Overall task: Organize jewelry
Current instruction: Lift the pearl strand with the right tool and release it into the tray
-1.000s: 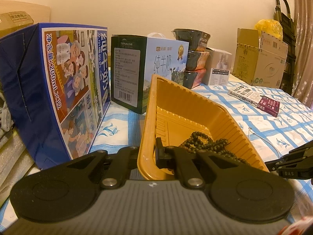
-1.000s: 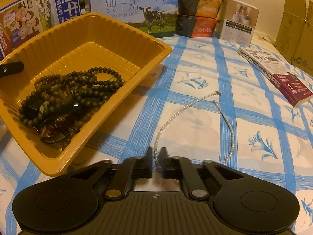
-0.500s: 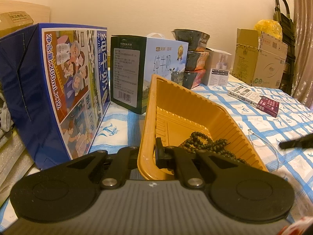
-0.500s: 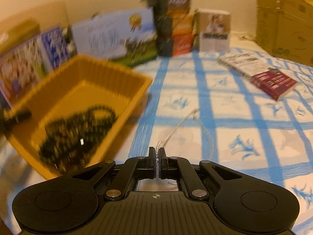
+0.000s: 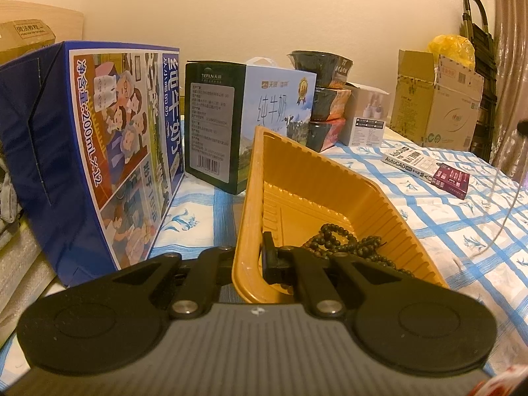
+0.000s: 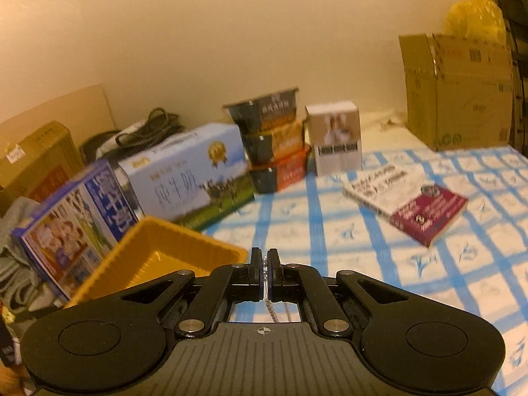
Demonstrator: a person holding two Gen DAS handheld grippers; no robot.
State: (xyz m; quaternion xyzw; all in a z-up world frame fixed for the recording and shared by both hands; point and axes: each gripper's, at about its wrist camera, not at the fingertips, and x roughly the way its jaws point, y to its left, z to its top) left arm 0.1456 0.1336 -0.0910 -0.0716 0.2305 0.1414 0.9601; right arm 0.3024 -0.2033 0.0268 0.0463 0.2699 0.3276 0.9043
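My left gripper (image 5: 252, 257) is shut on the near wall of the yellow plastic tray (image 5: 298, 178), which stands tilted on the blue-checked cloth. Dark bead strands (image 5: 346, 239) lie in the tray's bottom. My right gripper (image 6: 265, 269) is shut on a thin pearl necklace (image 6: 271, 310); its beads show between the pads and hang below them. It is raised above the cloth, to the right of the tray (image 6: 158, 254). In the left wrist view the necklace (image 5: 503, 221) hangs as a thin pale line at the right edge.
A blue milk carton (image 5: 99, 151) and a white-and-green milk box (image 5: 244, 115) stand left of and behind the tray. Stacked bowls (image 6: 270, 138), a small white box (image 6: 335, 138), a book (image 6: 409, 201) and cardboard boxes (image 6: 458, 92) sit further back and right.
My right gripper rose from the cloth with the pearl necklace pinched in it, and its view swung upward. The left gripper stayed on the tray wall.
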